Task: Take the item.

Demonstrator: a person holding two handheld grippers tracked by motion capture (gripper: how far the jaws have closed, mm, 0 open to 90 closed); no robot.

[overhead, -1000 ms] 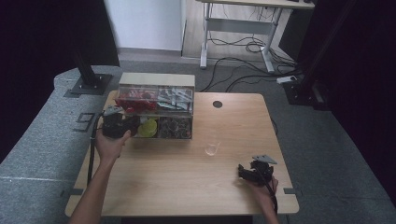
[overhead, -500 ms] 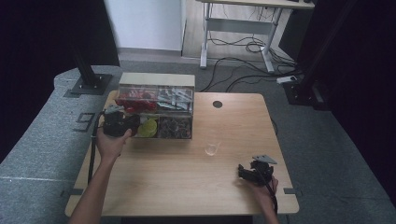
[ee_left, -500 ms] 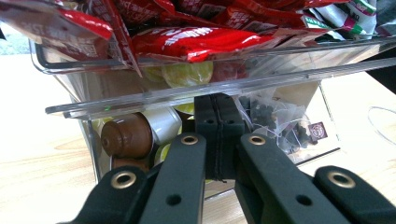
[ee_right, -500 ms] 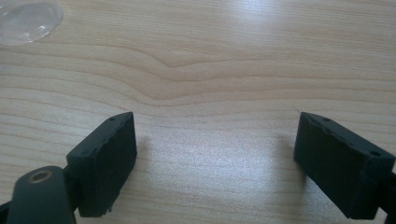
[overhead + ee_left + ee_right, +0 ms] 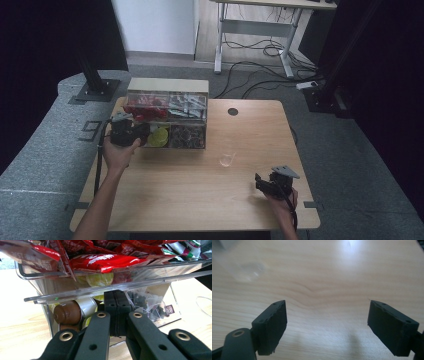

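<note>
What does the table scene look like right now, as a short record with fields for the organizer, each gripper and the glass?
organizer: clear organizer at the table's far left; red packets in the upper tier, coffee capsules and tea bags below
left gripper: left gripper jaws shut, tips at the organizer's lower front, nothing seen between them
right gripper: right gripper jaws open and empty over bare table, near the right front edge
glass: small clear glass standing alone mid-table, touched by neither gripper

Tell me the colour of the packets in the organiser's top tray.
Red packets, best seen in the left gripper view, above the shut left tool.
</note>
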